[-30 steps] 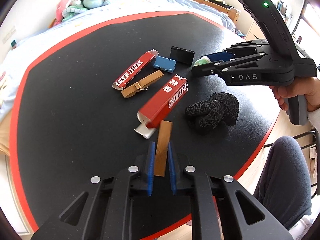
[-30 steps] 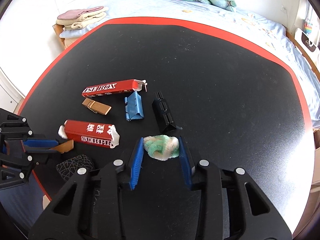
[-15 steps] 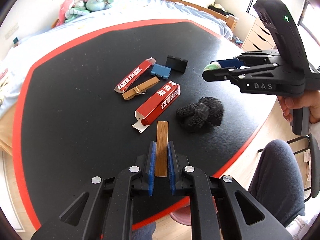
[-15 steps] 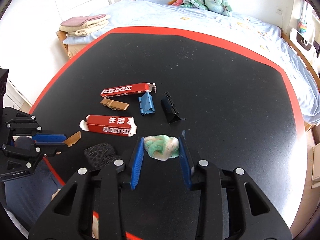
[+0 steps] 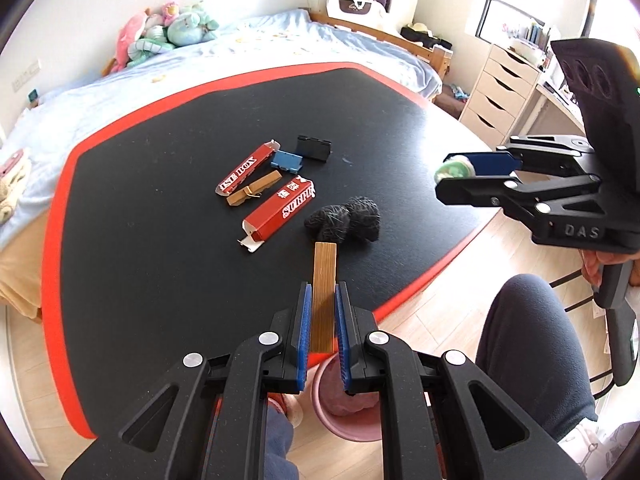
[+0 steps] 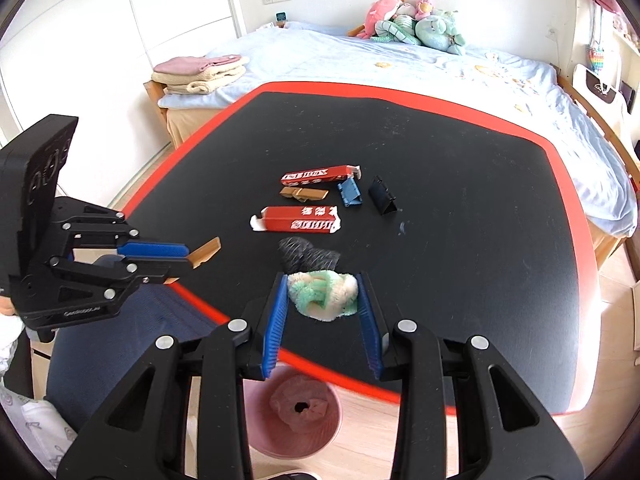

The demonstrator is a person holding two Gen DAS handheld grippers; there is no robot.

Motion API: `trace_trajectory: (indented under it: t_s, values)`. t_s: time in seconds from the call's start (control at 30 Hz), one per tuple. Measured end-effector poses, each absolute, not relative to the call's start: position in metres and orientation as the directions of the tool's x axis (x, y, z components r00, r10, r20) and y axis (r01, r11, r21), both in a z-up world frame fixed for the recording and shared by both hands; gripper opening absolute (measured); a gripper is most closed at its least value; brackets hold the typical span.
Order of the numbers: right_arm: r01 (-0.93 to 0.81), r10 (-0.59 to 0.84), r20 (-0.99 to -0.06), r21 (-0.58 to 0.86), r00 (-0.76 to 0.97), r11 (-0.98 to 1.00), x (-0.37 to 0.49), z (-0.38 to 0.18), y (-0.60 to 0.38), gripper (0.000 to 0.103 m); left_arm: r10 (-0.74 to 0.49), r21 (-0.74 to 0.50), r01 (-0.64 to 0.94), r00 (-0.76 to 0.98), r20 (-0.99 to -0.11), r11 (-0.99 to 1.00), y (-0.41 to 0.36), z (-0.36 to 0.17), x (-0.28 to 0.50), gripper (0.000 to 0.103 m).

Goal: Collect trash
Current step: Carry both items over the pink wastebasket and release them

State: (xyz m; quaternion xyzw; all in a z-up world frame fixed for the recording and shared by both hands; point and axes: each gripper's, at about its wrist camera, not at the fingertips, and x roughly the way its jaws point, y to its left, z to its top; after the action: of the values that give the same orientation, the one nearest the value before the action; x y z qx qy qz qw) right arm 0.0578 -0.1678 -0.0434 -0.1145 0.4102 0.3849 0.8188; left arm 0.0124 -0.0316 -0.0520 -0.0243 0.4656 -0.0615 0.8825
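Above the table's (image 5: 120,200) near edge, a brown strip (image 5: 324,292) is clamped in the left gripper (image 5: 322,320) and a green-white wad (image 6: 323,294) in the right gripper (image 6: 323,320), over a pink bin (image 6: 296,412).

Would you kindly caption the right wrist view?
Right tongs gripping a green-white fluffy wad above a pink bin.

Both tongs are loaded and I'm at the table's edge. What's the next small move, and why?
Probably ease the right tongs back toward you until the green-and-white wad hangs over the pink bin, then open. The bin sits on the floor just off the table's red edge, below those tongs. The left tongs hold the wooden strip, also near the bin, and could follow.
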Motion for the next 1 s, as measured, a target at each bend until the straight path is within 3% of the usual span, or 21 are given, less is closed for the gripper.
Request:
trace_trajectory:
  t_s: [0.53, 1.0]
  values:
    - [-0.724, 0.540, -0.775, 0.161, 0.327, 0.670, -0.033, -0.057, -0.199, 0.034, -0.188, -0.129, 0.145, 0.547, -0.816, 0.981, -0.067, -0.052, -0.037, 0.012]
    - [-0.721, 0.550, -0.779, 0.190, 0.303, 0.666, -0.052, -0.065, -0.204, 0.034, -0.214, -0.151, 0.162, 0.521, -0.826, 0.975, -0.085, -0.064, -0.059, 0.012]
